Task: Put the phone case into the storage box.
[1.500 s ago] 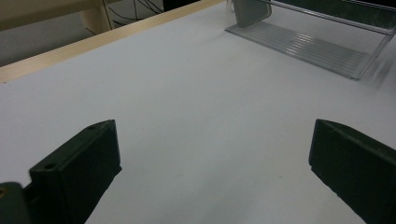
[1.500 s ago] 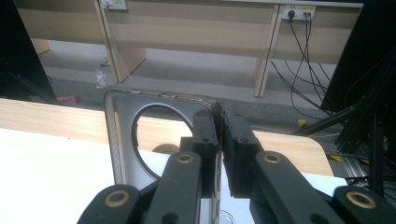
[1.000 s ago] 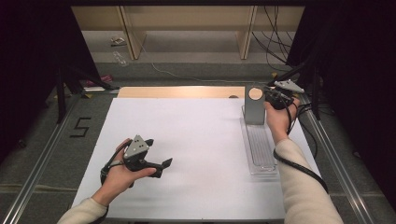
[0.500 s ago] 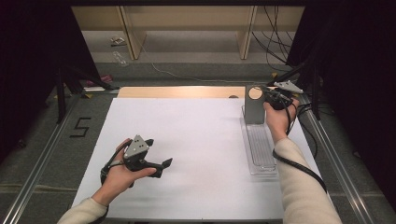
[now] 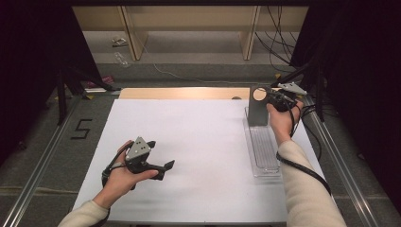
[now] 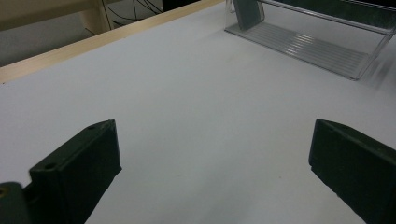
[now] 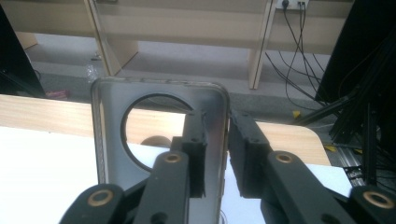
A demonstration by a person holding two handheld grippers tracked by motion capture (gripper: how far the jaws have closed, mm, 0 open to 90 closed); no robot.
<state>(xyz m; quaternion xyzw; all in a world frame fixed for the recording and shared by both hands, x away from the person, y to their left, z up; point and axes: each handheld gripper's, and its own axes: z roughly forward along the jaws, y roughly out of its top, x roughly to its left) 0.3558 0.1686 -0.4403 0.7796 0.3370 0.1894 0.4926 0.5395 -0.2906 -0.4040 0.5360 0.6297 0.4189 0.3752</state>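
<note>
Barely anything has shifted since a second ago: both hands sit where they were, and the grey plate (image 7: 112,140) with its round hole remains upright at the far end of the clear tray (image 5: 263,150). Right gripper (image 5: 273,100) is clamped on the plate's right edge, one jaw on each face, so the plate stands between the jaws. Left gripper (image 5: 163,169) rests low over the white sheet (image 5: 198,142), jaws wide apart with nothing between them; the tray lies well ahead of them, off to their right. My read: the grip is set and the lift out of the tray hasn't begun. Plate looks thin, could twist if pulled crooked.
</note>
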